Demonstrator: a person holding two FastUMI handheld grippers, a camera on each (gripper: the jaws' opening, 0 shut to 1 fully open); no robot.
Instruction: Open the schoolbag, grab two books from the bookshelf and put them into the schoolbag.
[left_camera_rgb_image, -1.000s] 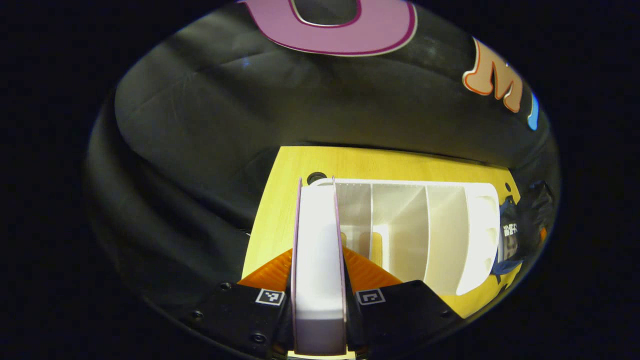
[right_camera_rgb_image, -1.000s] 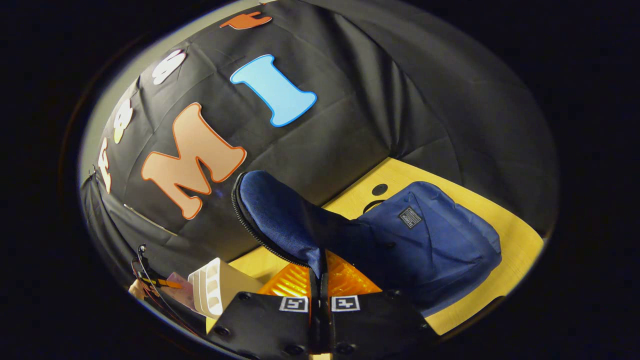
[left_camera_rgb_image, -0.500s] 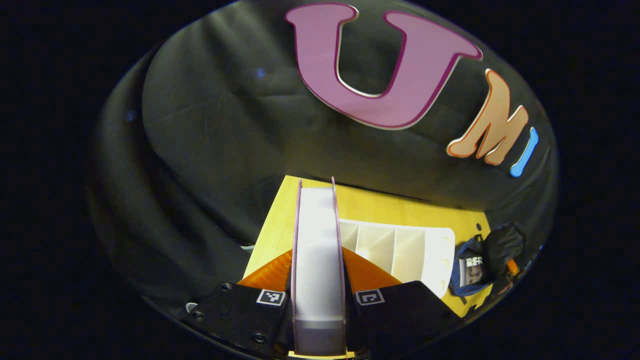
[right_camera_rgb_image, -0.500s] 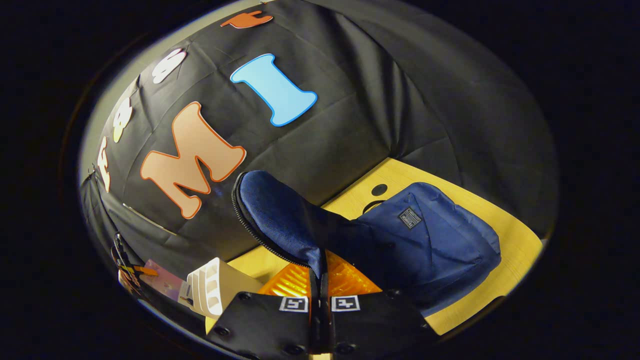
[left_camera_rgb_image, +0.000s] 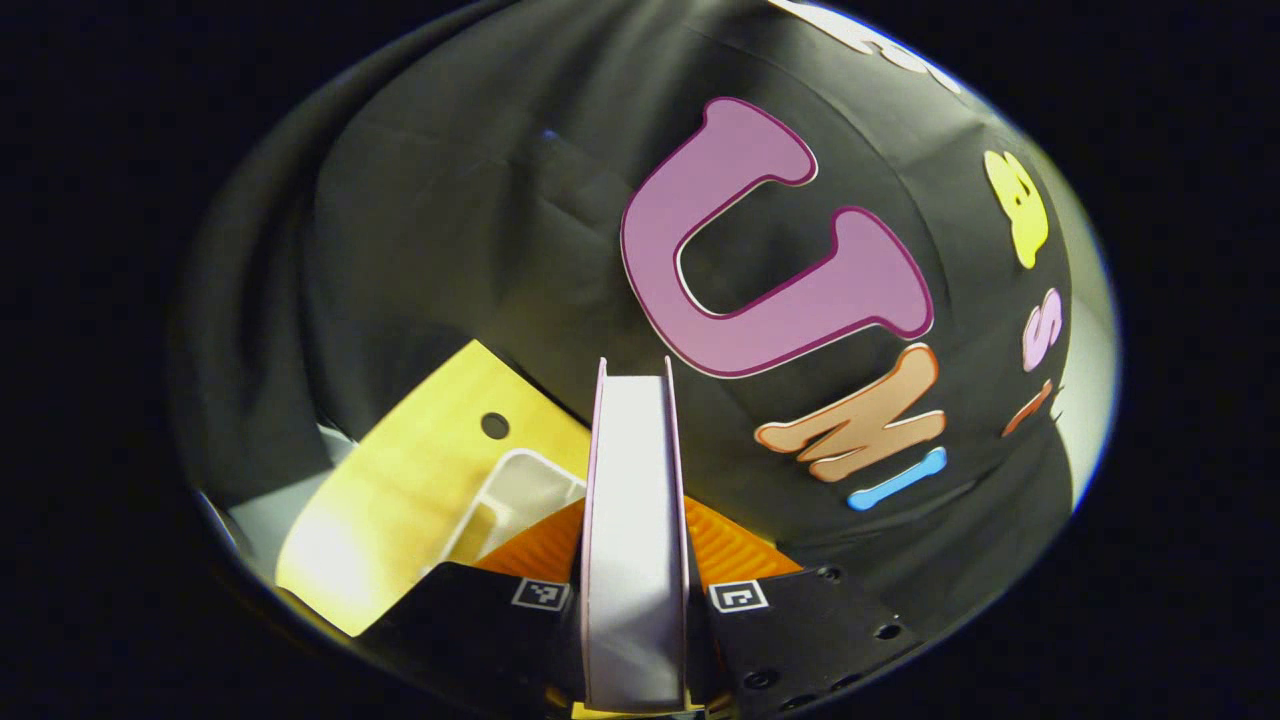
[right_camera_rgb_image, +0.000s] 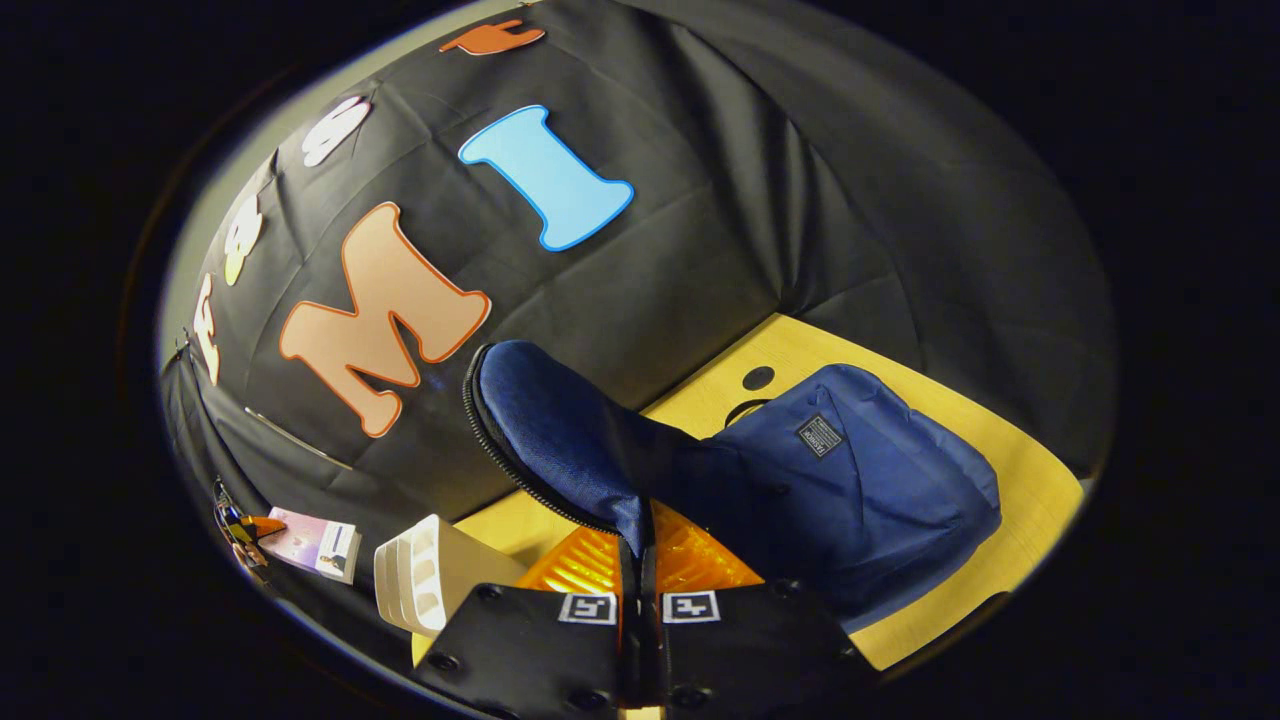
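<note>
Left gripper (left_camera_rgb_image: 634, 560) has a book (left_camera_rgb_image: 633, 520) clamped edge-on between its two fingers, pale page block facing the camera and thin purple covers running up either side, the volume standing straight ahead along the fingers and raised clear of the table. Down and to the left of that gripper lies the yellow wooden table (left_camera_rgb_image: 400, 500), with a corner of the white bookshelf (left_camera_rgb_image: 510, 495) poking out just beside the left finger, below the book. Over in the right gripper view, the same book (right_camera_rgb_image: 310, 543) appears far off to the lower left, held in the air by the other gripper (right_camera_rgb_image: 245, 527), well apart from the bag and just left of the white bookshelf (right_camera_rgb_image: 425, 585), which sits near the right gripper's left side. Right gripper (right_camera_rgb_image: 640, 560) is closed tight on the schoolbag flap (right_camera_rgb_image: 560, 440), both fingers pinching the blue fabric so that it rises straight ahead and slightly left of the fingers, its black zipper edge curving along the left rim. The schoolbag (right_camera_rgb_image: 860, 480) itself lies on the table ahead and to the right of the right gripper, its main body slumped, a small label patch on the front, the flap lifted up.
</note>
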